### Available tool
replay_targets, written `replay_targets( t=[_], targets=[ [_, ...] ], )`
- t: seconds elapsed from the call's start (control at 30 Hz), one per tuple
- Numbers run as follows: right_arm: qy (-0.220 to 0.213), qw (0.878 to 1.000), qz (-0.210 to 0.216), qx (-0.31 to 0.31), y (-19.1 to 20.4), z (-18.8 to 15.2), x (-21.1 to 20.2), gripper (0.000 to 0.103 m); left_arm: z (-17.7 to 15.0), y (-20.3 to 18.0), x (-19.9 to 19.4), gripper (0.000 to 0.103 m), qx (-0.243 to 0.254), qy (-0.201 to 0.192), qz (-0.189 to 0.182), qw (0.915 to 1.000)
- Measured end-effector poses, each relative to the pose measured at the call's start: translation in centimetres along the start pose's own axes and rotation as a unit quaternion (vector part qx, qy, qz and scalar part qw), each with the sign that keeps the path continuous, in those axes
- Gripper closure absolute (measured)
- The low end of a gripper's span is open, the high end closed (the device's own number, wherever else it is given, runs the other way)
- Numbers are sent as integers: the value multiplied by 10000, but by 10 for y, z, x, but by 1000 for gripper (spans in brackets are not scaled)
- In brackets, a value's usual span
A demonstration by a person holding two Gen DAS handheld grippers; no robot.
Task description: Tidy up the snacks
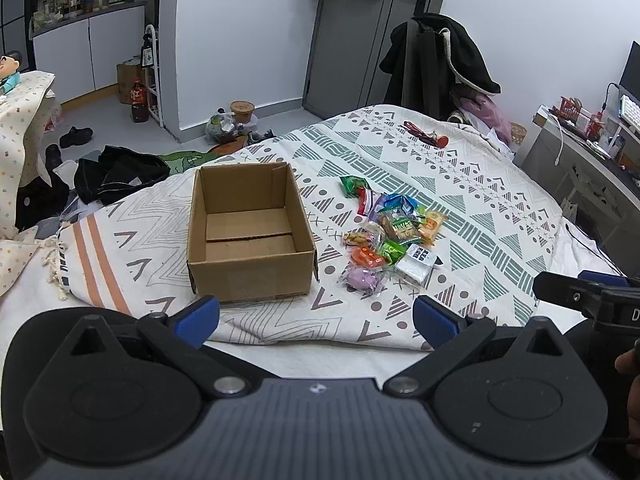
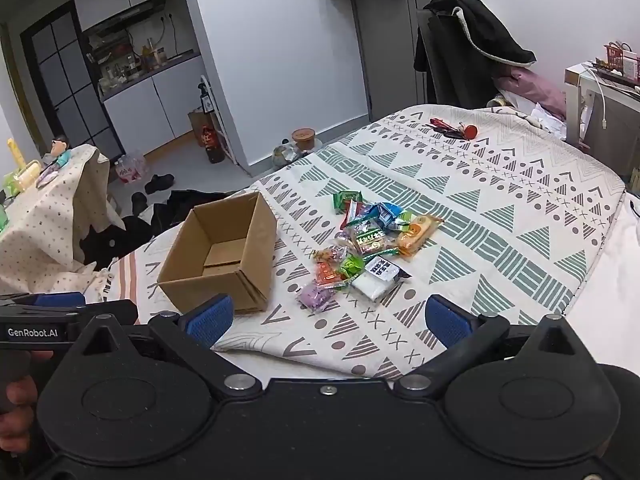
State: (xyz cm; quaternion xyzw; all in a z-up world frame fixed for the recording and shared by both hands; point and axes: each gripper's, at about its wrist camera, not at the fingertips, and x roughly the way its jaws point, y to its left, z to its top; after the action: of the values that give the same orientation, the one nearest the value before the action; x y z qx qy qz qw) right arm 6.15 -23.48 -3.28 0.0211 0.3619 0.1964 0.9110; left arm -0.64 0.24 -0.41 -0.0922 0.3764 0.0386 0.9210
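An empty open cardboard box point(image 1: 248, 236) point(image 2: 224, 256) stands on the patterned bed cover. To its right lies a pile of several wrapped snacks point(image 1: 390, 232) point(image 2: 368, 248), with a purple packet point(image 1: 362, 279) point(image 2: 316, 295) and a white packet point(image 1: 418, 263) point(image 2: 378, 278) nearest me. My left gripper point(image 1: 316, 318) hovers open near the bed's front edge, nothing between its blue pads. My right gripper point(image 2: 328, 322) is also open and empty, short of the snacks. Each gripper shows at the other view's edge.
A red object point(image 1: 426, 134) point(image 2: 454, 130) lies at the bed's far side. Clothes and shoes point(image 1: 116, 174) litter the floor left of the bed. A chair draped with a dark coat point(image 1: 440, 60) stands behind the bed, a desk point(image 1: 588, 148) at right.
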Motion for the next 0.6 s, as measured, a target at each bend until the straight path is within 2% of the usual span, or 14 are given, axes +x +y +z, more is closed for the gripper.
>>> replay_targets(
  t=[0.6],
  targets=[
    [7, 10000, -53, -14, -1, 0, 3, 0, 0, 0, 0, 1, 14, 5, 12, 10000]
  ],
)
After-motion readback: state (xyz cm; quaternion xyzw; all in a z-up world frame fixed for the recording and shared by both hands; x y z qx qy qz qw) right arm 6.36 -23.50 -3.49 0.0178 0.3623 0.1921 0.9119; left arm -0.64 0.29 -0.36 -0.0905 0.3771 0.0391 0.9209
